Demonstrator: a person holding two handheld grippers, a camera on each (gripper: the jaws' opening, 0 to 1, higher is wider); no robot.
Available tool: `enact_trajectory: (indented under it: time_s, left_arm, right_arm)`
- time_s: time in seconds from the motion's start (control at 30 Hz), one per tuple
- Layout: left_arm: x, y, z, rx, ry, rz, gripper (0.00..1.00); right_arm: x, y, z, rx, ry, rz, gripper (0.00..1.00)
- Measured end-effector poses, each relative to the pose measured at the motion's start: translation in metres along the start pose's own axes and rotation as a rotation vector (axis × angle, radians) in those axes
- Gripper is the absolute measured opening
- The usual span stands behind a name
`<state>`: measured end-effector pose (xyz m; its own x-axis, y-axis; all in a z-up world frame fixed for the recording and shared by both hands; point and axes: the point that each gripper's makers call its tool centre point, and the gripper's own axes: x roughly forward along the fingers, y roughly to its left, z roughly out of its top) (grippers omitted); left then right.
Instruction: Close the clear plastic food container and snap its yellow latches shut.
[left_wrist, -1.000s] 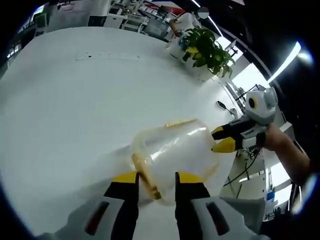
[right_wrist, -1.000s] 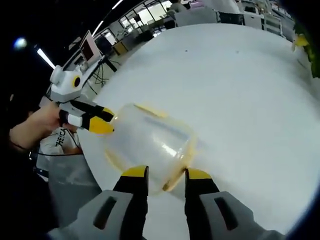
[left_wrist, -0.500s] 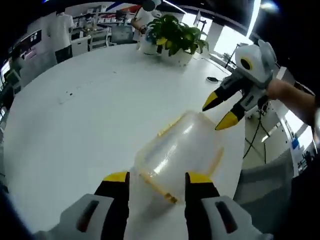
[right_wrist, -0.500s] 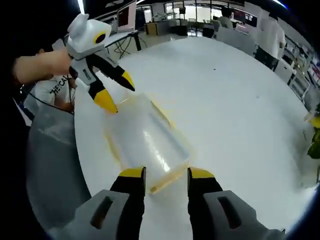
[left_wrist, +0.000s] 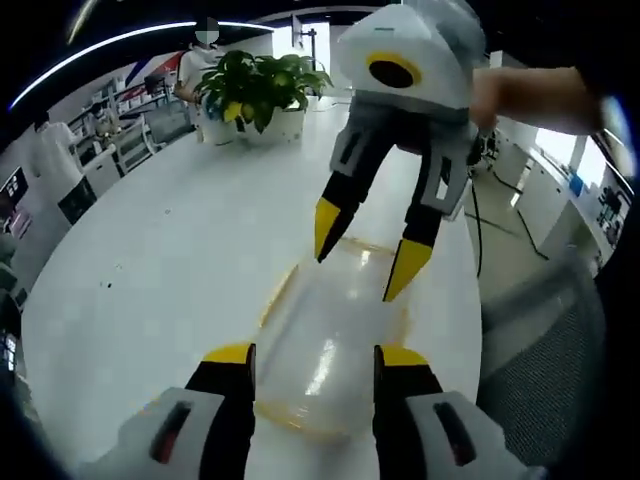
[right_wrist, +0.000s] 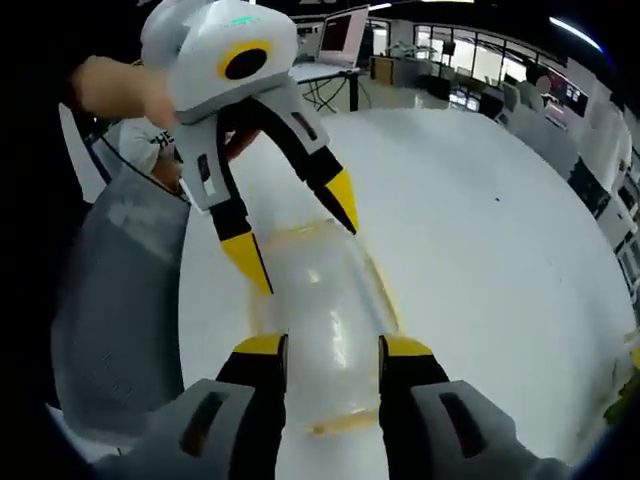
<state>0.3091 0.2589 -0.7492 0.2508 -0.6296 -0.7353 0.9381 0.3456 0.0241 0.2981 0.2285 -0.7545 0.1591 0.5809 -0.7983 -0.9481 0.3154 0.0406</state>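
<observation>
1. Since half a second ago my right gripper (left_wrist: 368, 268) has swung in from the side and now faces me head-on over the far end of the clear plastic food container (left_wrist: 325, 350); likewise my left gripper (right_wrist: 298, 240) in the right gripper view.
2. I count two grippers, both with jaws spread, neither pinching anything.
3. One container lies on the white table (left_wrist: 170, 260), between my left gripper's own jaws.
4. Its yellow latches (right_wrist: 340, 424) are hard to make out; I cannot tell whether they are snapped.
5. One potted plant (left_wrist: 255, 85) stands at the table's far edge.
6. A person's hand (left_wrist: 535, 95) holds the right gripper.
</observation>
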Motion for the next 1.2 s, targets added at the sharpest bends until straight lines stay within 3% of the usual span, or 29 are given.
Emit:
enact_trajectory:
  time_s: [0.27,0.53,0.9,1.2]
  left_arm:
    - [0.007,-0.012,0.003,-0.019,0.008,-0.025,0.42]
    - [0.009,-0.021,0.006,0.044,0.006,-0.005,0.46]
    - [0.026,-0.035,-0.002,0.392,0.118,0.058,0.49]
    - [0.038,-0.039,-0.008,0.445,0.182,0.080,0.48]
  right_arm:
    - [0.010,-0.007,0.013,-0.032,0.007,0.006,0.31]
    - [0.013,-0.021,0.013,-0.056,0.045,0.010,0.33]
    - [0.023,-0.035,0.011,-0.078,0.151,0.115,0.36]
    - [0.031,-0.031,0.003,-0.101,0.254,0.213,0.37]
